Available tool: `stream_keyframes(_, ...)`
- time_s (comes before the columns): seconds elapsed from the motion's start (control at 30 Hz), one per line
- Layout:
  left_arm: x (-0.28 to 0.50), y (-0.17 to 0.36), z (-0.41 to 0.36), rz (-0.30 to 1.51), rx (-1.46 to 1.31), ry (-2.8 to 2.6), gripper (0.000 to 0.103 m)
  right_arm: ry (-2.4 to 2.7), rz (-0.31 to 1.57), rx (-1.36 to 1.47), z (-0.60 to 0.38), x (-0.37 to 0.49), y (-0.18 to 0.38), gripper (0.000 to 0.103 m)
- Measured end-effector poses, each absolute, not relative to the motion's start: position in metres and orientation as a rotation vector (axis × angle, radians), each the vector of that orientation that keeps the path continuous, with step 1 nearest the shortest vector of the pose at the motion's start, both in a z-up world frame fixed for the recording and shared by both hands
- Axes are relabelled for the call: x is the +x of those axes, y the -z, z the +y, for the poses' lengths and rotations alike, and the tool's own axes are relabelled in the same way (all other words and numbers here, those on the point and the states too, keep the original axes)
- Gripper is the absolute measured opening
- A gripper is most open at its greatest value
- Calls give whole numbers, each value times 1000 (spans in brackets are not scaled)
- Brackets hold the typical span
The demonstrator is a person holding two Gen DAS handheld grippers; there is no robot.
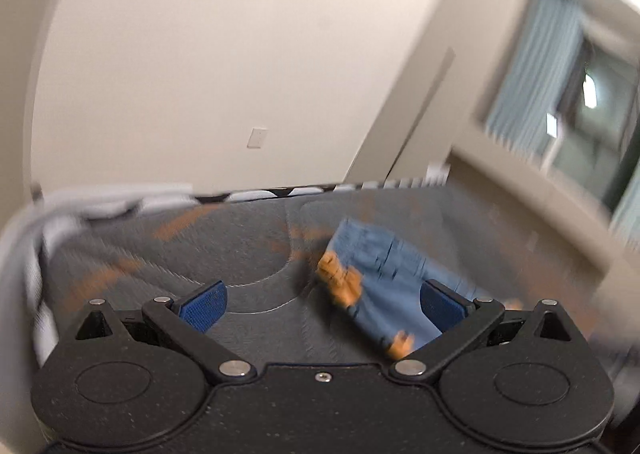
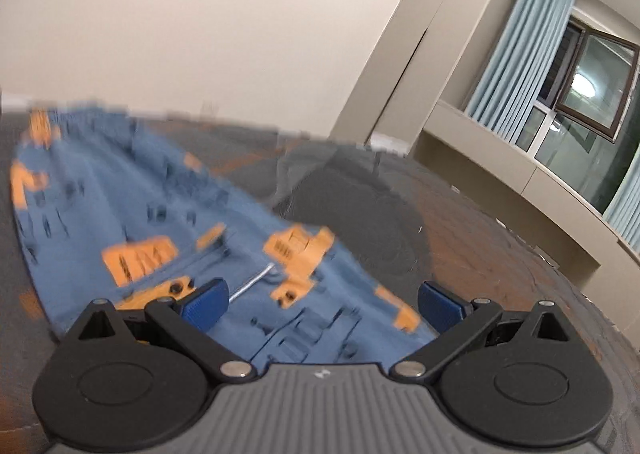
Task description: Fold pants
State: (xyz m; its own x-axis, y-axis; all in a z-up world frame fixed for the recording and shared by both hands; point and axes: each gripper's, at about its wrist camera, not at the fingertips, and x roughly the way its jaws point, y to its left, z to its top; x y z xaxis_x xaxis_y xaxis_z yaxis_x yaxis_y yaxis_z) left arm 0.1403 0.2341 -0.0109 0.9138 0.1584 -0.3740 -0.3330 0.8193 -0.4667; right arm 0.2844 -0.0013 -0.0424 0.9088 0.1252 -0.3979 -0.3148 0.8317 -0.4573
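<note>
Grey patterned bedspread, blue curtains, window.

The left gripper is showing a speckled black body with two round discs at 7 and 5 o'clock; black link arms are carrying silver rivets and blue ribbed pads; a small screw is sitting at centre; the right gripper is wearing a grey ridged plate between matching black discs.
</note>
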Motion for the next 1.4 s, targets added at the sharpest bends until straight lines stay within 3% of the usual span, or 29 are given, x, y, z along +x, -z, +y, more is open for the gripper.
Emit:
stream_keyframes(0.27, 195, 23, 253, 383, -787, -104, 102, -238, 357, -507, -7, 284, 46, 103)
stream_keyframes(0.5, 223, 32, 230, 448, -639, -123, 102, -225, 334, -534, -4, 279, 47, 103)
stream_keyframes(0.93, 221, 42, 248, 350, -855, 37, 101, -218, 318, -555, -3, 275, 47, 103)
stream_keyframes(1.13, 232, 41, 239, 411, -759, -98, 67, -218, 317, -557, -3, 275, 47, 103)
stream_keyframes(1.2, 231, 38, 234, 415, -719, -133, 43, -217, 316, -557, -3, 275, 47, 103)
stream_keyframes(1.27, 235, 36, 230, 420, -686, -170, 27, -217, 316, -557, -3, 275, 47, 103)
stream_keyframes(1.4, 234, 30, 220, 399, -607, -214, 16, -218, 317, -556, -3, 275, 47, 103)
